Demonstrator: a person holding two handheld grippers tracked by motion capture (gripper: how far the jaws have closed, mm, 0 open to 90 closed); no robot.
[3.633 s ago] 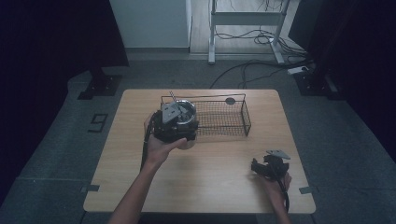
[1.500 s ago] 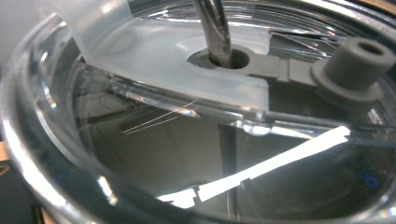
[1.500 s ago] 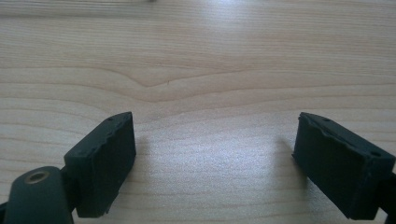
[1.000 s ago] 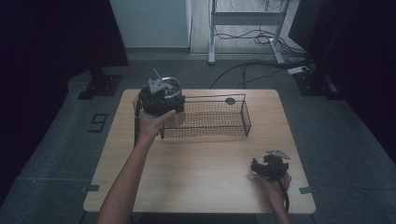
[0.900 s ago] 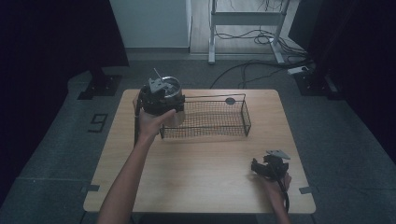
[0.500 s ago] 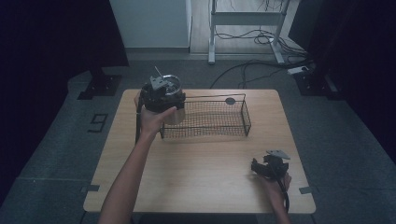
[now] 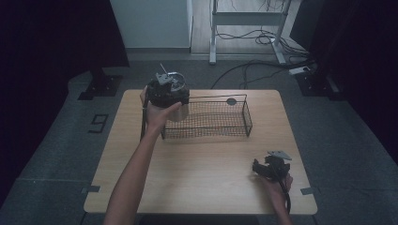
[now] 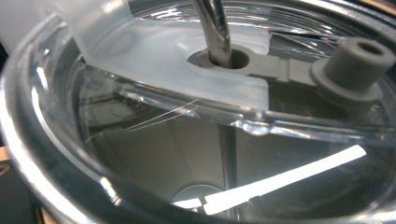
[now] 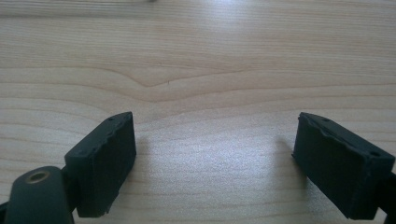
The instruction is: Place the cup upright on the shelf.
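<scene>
My left gripper (image 7: 166, 89) is up in the air over the left end of the basket (image 7: 220, 136). A few seconds ago it was lower and closer to me, by the near left corner of the basket. Since then it has gone up and away from me. In the last second it has hardly moved at all.

The cup (image 7: 180, 111) hangs right under that gripper, at the left end of the basket. It went up along with the gripper. I cannot tell if its bottom is inside the basket, over it or just beside it. In my left gripper view I look straight down through its clear lid (image 8: 177, 65). A metal straw (image 8: 212, 28) goes through the hole in the lid. My left jaws are hidden, so I cannot tell if they are open or closed. The cup rose with my hand, so I think I am carrying it.

My right gripper (image 9: 215, 158) sits low over the table (image 7: 197, 178) at the near right, the same spot as before. Its jaws are wide open with nothing between them, just bare wood.

Nobody told me the job. My guess is that the cup is going into the basket or coming out of it. The lift looks done, so where it goes down comes next.
</scene>
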